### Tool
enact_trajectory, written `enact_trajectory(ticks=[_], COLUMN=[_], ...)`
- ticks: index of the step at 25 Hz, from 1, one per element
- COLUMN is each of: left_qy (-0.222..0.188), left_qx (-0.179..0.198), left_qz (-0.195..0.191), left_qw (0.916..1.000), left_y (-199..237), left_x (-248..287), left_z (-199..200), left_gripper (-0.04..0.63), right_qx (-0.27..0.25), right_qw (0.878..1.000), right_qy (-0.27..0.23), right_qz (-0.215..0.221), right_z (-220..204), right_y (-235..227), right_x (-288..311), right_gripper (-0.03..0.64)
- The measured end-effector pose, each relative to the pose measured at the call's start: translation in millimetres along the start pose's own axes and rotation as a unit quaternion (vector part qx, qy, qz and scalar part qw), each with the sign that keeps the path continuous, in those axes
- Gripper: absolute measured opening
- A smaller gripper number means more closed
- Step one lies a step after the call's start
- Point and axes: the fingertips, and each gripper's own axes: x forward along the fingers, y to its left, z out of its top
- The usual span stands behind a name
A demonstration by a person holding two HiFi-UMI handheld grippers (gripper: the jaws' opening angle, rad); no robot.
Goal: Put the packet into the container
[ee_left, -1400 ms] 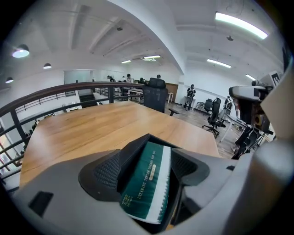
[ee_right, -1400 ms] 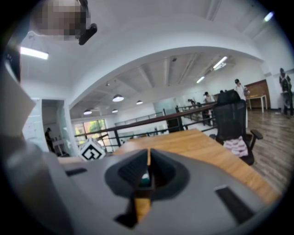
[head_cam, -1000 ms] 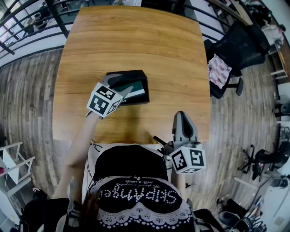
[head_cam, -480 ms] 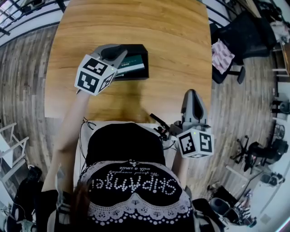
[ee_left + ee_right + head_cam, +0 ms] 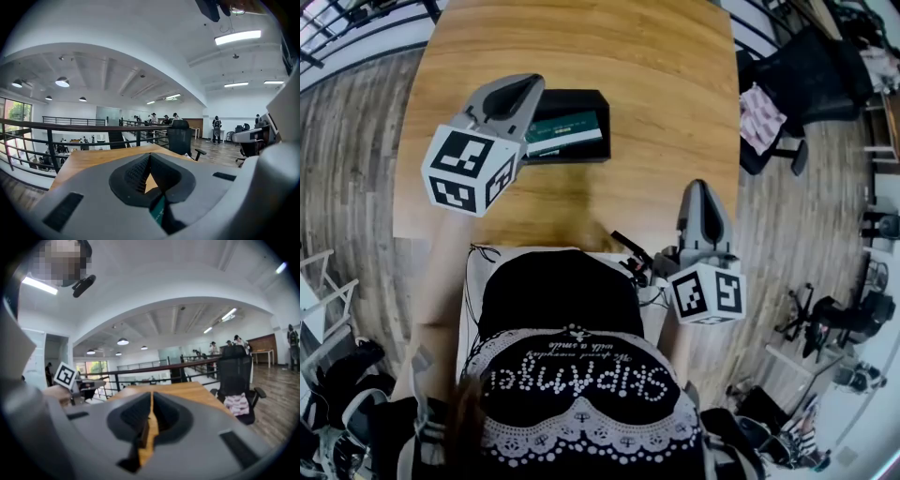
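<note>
Flat dark-green packet (image 5: 567, 131) lies inside the black rectangular container (image 5: 602, 112) on the wooden surface (image 5: 666, 84), upper centre. My left tongs (image 5: 523, 92), having just been closing, are clenched empty beside it; my right tongs (image 5: 701, 192) likewise. It looks light, thin, slippery: pinch an edge.

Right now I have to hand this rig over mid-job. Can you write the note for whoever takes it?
Left gripper: jaws have just closed, shut on nothing, held above the table beside the container.
Right gripper: shut, empty, at the table's near edge.
Packet: green, lying inside the container.
Done: the packet is in.
Left: nothing obvious, probably just park both grippers.
</note>
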Motion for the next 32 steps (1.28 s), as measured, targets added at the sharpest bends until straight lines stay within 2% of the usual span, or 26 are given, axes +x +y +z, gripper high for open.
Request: enact_trajectory(ticks=[9,17,25,32], left_qy=[-0.064,-0.119,-0.123,-0.103], left_qx=[0.006,-0.028,-0.049,-0.044], left_qz=[0.070,0.108,0.139,0.143], left_qw=[0.9955,0.9867,0.9814,0.9834], left_y=[16,9,1,-5], left_x=[-59,-113,-140,-149], left_z=[31,53,32,10], left_gripper=[0.032,0.032,0.032,0.031], right_qx=[-0.012,-0.018,-0.017,-0.018], right_qw=[1.000,0.999,0.999,0.999], right_qy=[-0.004,-0.014,-0.011,-0.005], right_qz=[0.013,0.033,0.039,0.042], right_z=[5,15,10,0], right_y=[8,21,25,27], right_x=[8,9,6,3], right_gripper=[0.038,0.038,0.038,0.038])
